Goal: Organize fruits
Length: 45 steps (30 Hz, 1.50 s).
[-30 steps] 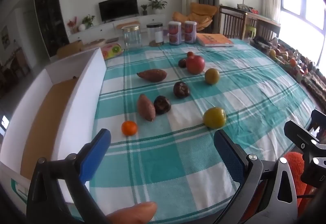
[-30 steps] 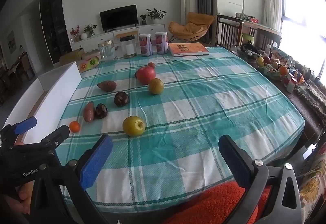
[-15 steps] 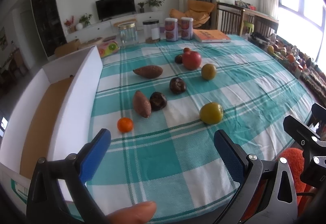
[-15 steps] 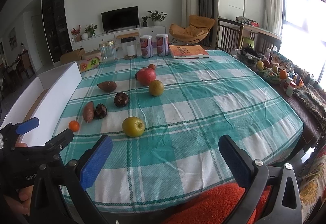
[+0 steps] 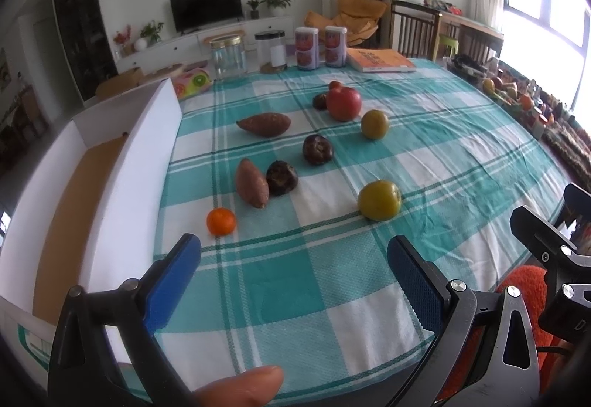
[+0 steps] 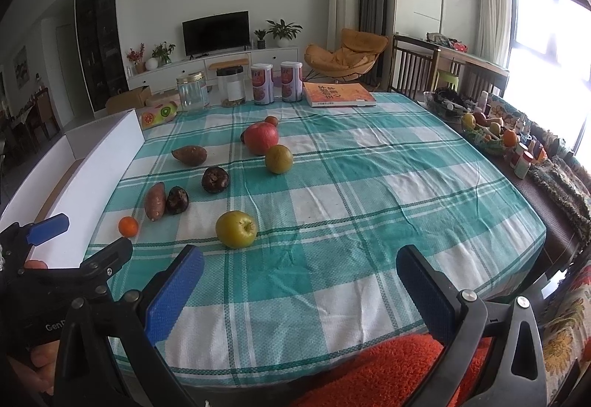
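Both my grippers are wide open and hold nothing. My left gripper hangs over the near edge of the table, and my right gripper hangs beside it. The fruits sit on the checked cloth, all apart from my fingers. The little orange is nearest my left one, close to the white box. The yellow-green apple is nearest my right one. These fruits are round. I think if I bump one, it may roll off. If I squeeze crooked, it may pop out.
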Tool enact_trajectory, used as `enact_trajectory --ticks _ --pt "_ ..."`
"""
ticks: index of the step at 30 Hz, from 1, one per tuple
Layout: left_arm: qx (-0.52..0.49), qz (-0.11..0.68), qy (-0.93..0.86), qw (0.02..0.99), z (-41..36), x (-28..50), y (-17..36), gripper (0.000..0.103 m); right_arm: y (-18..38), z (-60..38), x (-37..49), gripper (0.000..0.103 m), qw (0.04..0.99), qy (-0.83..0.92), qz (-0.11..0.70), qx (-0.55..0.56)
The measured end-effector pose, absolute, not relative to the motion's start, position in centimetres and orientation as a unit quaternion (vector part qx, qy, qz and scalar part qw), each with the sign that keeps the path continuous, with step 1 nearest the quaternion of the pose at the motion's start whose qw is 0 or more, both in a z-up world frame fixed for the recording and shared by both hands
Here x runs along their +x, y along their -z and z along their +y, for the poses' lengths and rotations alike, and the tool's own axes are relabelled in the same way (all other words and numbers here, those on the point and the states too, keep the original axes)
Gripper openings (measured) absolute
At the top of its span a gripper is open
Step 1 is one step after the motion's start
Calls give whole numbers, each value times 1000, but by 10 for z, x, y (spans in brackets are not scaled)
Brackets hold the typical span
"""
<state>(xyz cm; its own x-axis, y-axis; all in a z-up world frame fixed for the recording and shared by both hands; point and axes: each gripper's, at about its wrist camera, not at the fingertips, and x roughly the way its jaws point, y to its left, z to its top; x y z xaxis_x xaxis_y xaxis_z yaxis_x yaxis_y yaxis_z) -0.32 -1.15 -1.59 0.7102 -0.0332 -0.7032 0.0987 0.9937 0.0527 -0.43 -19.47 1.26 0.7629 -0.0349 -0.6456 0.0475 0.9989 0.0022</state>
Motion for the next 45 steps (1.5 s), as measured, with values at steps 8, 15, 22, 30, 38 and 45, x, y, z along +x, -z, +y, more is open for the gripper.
enact_trajectory --ticks 8,15,22,30,38,45 --pt "38 384 36 922 -11 -4 21 102 -11 -194 -4 103 938 21 345 5" --pt "38 385 36 921 -11 -4 21 102 -8 -192 -2 103 937 20 349 2" --pt "33 394 37 918 -9 -5 26 102 -3 -190 -1 103 935 20 354 -2" --pt "27 407 40 912 -6 -2 30 102 3 -188 1 103 932 20 361 -7" --pt "19 429 41 902 -3 4 41 102 10 -191 4 103 930 26 367 -5" --pt "6 461 39 886 1 13 63 102 18 -195 7 103 926 31 375 -3"
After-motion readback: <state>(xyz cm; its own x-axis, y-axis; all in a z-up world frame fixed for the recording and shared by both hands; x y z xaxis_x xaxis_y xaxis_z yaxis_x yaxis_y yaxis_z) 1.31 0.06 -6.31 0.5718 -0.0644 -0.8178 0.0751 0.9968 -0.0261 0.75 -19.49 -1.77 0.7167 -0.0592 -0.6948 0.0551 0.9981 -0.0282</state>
